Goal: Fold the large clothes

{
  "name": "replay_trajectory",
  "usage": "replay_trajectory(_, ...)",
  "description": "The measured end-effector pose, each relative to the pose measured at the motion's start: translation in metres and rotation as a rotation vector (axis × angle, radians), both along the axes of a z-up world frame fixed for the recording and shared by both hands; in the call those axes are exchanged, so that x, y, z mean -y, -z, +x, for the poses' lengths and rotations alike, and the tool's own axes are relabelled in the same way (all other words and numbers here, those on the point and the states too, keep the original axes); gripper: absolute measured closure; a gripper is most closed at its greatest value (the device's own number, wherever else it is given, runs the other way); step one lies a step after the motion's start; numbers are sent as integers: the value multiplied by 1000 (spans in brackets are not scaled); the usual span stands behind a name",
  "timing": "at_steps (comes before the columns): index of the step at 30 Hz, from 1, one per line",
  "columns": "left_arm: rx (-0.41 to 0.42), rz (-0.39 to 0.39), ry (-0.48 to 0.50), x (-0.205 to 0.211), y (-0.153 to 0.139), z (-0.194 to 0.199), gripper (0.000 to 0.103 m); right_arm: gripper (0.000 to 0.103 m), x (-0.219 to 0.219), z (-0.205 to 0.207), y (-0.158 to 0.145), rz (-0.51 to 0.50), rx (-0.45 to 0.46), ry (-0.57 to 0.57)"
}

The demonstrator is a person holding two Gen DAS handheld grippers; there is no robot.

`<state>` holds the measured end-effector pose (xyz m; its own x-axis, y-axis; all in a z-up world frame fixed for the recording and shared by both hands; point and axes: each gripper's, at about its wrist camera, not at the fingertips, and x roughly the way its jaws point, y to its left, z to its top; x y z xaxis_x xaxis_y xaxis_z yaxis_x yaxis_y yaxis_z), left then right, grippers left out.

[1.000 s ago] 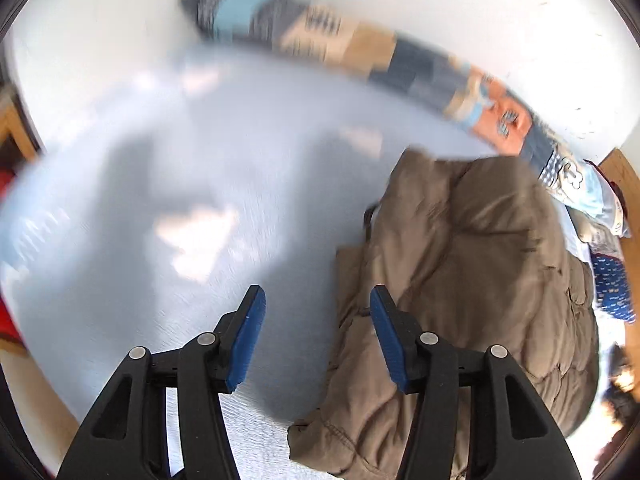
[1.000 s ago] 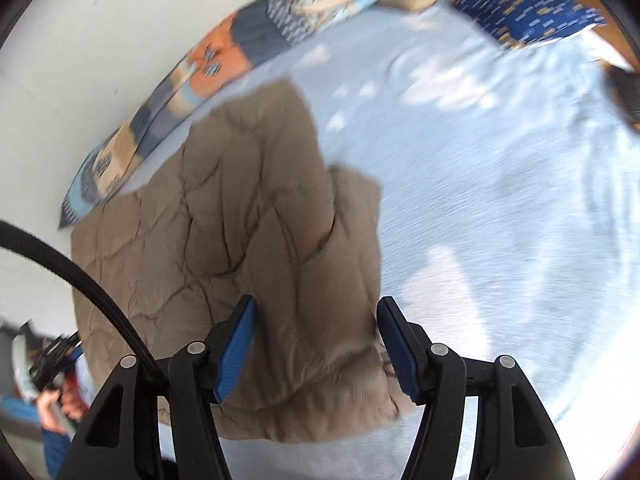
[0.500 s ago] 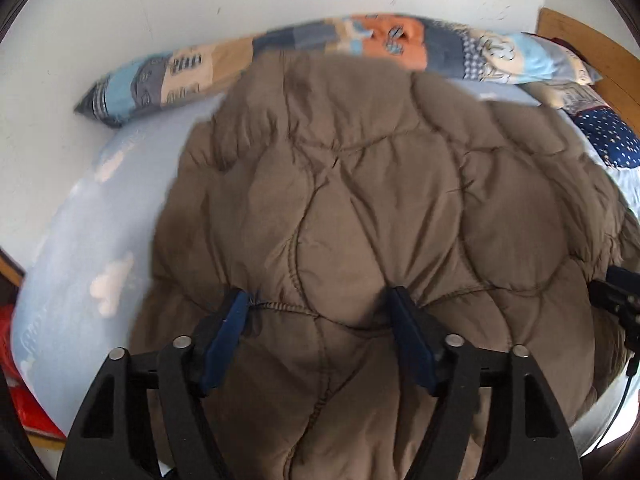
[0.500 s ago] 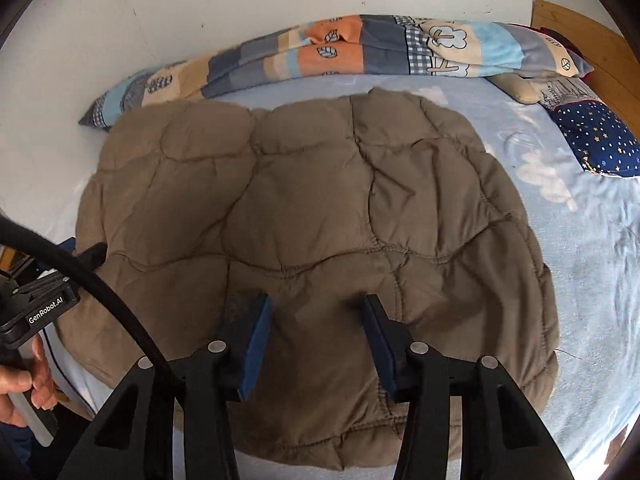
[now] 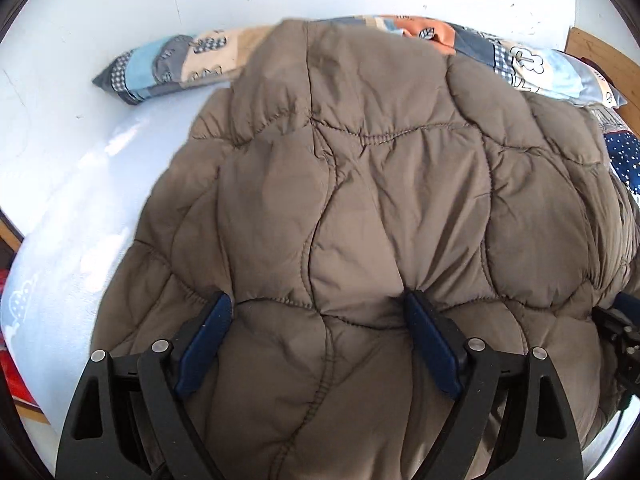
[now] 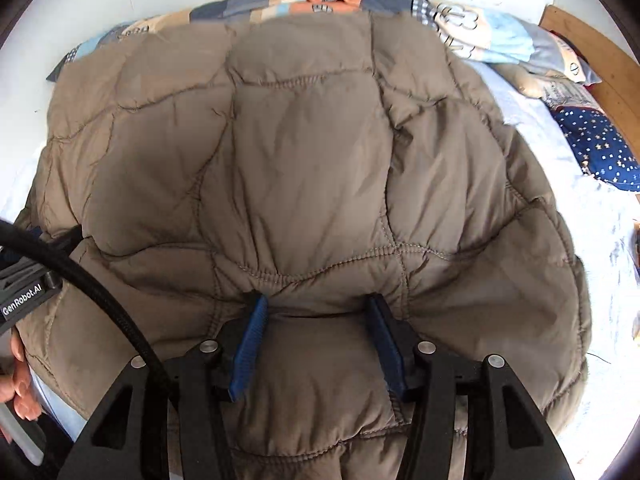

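Note:
A large brown quilted jacket (image 5: 380,184) lies spread flat on a light blue bed sheet (image 5: 72,216) and fills both wrist views. My left gripper (image 5: 316,308) points down onto its near part. Its jaws stand wide and are opening, both tips sunk into the puffy fabric, which bulges between the blue pads. My right gripper (image 6: 314,308) rests on the jacket (image 6: 312,152) the same way. Its jaws are narrower and opening, with a padded panel between them and creases at both tips. The near hem is hidden under the gripper bodies.
A long patchwork pillow (image 5: 168,64) lies along the white wall behind the jacket. A navy starred pillow (image 6: 596,148) and a wooden headboard (image 6: 592,48) are at the right. A hand (image 6: 20,380) and a black cable (image 6: 100,292) show at the left edge.
Both grippers swung in over the jacket and came down onto it. The left one was over the sheet beside the jacket a second ago. Its jaws have widened.

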<state>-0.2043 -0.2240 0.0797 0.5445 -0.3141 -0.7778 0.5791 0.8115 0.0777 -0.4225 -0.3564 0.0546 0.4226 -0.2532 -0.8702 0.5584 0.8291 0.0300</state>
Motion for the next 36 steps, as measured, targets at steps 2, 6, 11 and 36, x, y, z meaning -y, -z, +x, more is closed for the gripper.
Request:
replay_trajectory(2,13,-6,-4,-6,-6,-9,15,42,-2,-13,-10,-10,27,18)
replay_trajectory(6,47,-34,-8,-23,-23,-32,15,39,-11,-46,-33,-36,115,49)
replay_trajectory(11,80,-71,39,-43,-35,-71,15,38,-42,-86,-46,-50,188,48)
replay_trajectory(36,108,-141,156,-140,-53,-196,15,23,-155,-209,-65,-215,358,-15)
